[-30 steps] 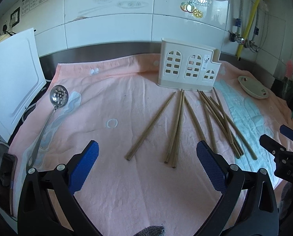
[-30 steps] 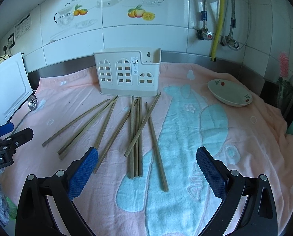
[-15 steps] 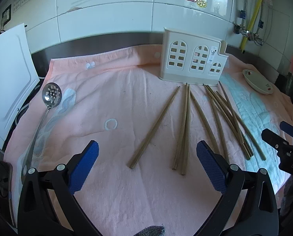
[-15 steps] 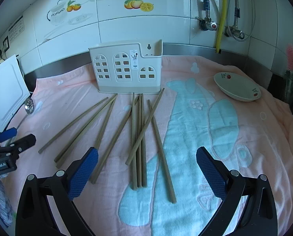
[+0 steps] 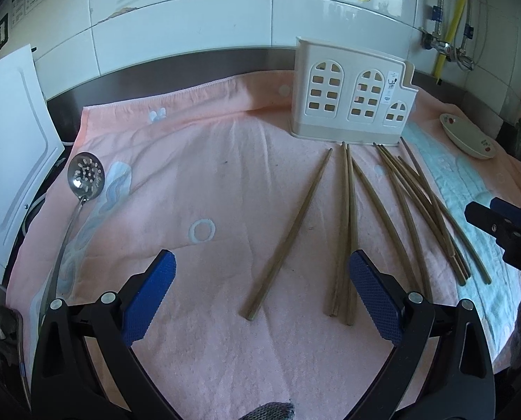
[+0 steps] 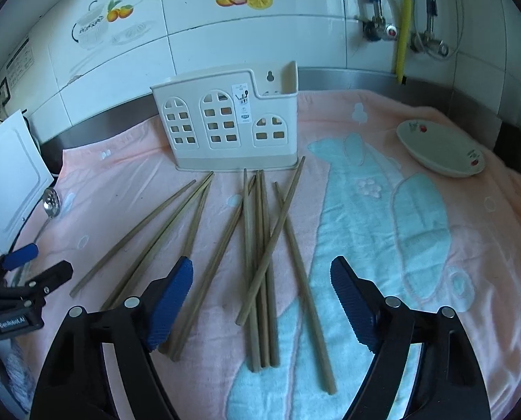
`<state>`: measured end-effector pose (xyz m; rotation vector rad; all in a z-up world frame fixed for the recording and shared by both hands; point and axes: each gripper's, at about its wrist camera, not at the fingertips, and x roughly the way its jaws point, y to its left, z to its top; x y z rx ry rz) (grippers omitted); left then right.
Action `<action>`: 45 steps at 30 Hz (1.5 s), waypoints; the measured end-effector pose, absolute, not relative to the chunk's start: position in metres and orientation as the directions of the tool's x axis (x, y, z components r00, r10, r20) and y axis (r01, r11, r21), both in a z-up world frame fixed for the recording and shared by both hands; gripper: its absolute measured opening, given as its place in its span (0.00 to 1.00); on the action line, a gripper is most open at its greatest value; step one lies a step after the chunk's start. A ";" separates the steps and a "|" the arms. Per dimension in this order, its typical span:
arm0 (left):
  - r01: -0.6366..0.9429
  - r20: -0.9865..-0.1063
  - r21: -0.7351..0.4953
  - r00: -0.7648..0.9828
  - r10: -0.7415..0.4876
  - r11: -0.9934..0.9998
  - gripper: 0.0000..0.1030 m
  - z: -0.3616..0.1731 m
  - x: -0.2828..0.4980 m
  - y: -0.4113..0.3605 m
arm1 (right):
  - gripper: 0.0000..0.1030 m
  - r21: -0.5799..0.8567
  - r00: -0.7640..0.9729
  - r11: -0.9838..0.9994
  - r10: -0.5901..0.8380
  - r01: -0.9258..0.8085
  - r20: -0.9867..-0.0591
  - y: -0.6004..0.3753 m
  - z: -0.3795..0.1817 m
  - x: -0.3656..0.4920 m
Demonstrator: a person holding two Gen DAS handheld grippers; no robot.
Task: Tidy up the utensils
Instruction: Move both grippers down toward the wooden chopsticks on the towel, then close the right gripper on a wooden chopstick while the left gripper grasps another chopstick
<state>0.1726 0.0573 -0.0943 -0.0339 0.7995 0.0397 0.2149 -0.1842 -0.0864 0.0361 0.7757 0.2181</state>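
Left wrist view: the left tongs (image 5: 260,287) hang released above loose brown wooden chopsticks (image 5: 344,224) on a pink towel-covered tabletop (image 5: 190,161), before a cream plastic utensil holder (image 5: 351,105).

Right wrist view: the right tongs (image 6: 260,297) are closing, pads clear of the chopsticks (image 6: 260,262) beneath.

Both wrist cams look forward and steeply down, low over the surface (image 5: 225,350), facing the tiled back wall. Left view sits further left, right view further right. Shared: chopsticks (image 5: 346,231) (image 6: 260,262), holder (image 5: 351,105) (image 6: 229,122), dish (image 5: 468,136) (image 6: 442,154), each other's tool.
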 end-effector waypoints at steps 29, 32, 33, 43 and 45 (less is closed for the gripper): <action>0.049 -0.736 -0.084 0.670 -0.095 0.995 0.53 -0.113 0.190 0.061 | 0.16 0.176 0.620 0.974 0.228 -0.146 -0.751 -0.175 -0.120 0.256; 0.078 -0.738 -0.083 0.665 -0.114 0.994 0.49 -0.114 0.193 0.057 | 0.14 0.174 0.614 0.974 0.225 -0.142 -0.757 -0.174 -0.124 0.259; 0.089 -0.738 -0.084 0.663 -0.122 0.993 0.47 -0.114 0.193 0.055 | 0.13 0.174 0.612 0.975 0.223 -0.140 -0.759 -0.174 -0.125 0.259; 0.123 -0.781 -0.096 0.606 -0.151 0.988 0.31 -0.129 0.213 0.055 | 0.08 0.179 0.623 0.977 0.214 -0.119 -0.752 -0.186 -0.125 0.257; 0.124 -0.790 -0.099 0.594 -0.154 0.987 0.30 -0.133 0.215 0.055 | 0.08 0.177 0.629 0.977 0.211 -0.117 -0.748 -0.189 -0.122 0.255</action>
